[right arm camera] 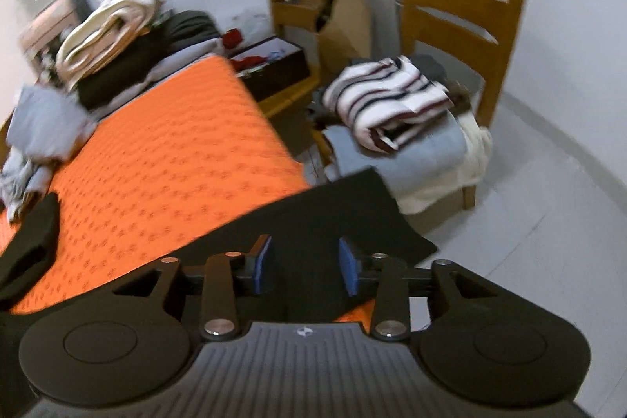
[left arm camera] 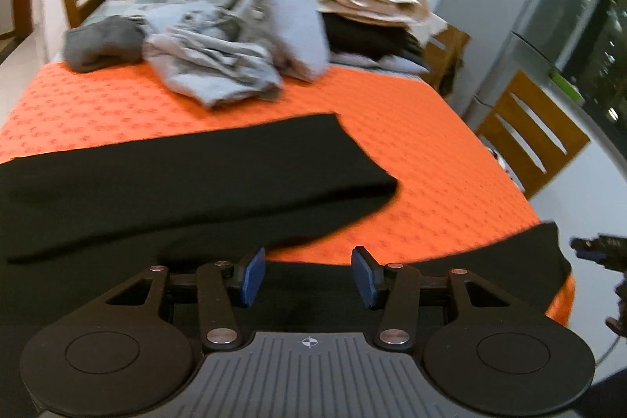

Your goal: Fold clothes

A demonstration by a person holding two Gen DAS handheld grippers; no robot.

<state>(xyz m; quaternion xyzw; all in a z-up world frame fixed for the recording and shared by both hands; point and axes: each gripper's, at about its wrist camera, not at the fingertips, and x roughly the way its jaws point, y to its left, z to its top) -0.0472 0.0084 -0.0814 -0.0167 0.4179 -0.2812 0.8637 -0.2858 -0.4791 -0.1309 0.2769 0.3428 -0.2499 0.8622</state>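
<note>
A black garment (left arm camera: 188,179) is seen spread flat over the near part of the bench (left arm camera: 392,128), which is covered w/ an orange patterned cloth. One folded end is laid diagonally toward the bench centre; another part is draped over the near right corner, seen in the right wrist view (right arm camera: 345,214) hanging past the edge.

The left hand-held gripper (left arm camera: 308,277) is held above the garment at the near edge, blue pads parted, nothing pinched betw. them. The right hand-held gripper (right arm camera: 305,265) is held over the near right corner, jaws likewise apart, no cloth clamped; it is also glimpsed at the right edge of the left view (left arm camera: 599,249).

At the far edge a crumpled grey pile (left arm camera: 235,46) is seen, w/ a dark grey item (left arm camera: 102,46) at its left & a stack of folded cream & black clothes (left arm camera: 372,10) at the far right corner. Beside the bench's right edge a wooden chair (right arm camera: 466,2) is loaded w/ folded items, a striped top (right arm camera: 392,96) uppermost.
</note>
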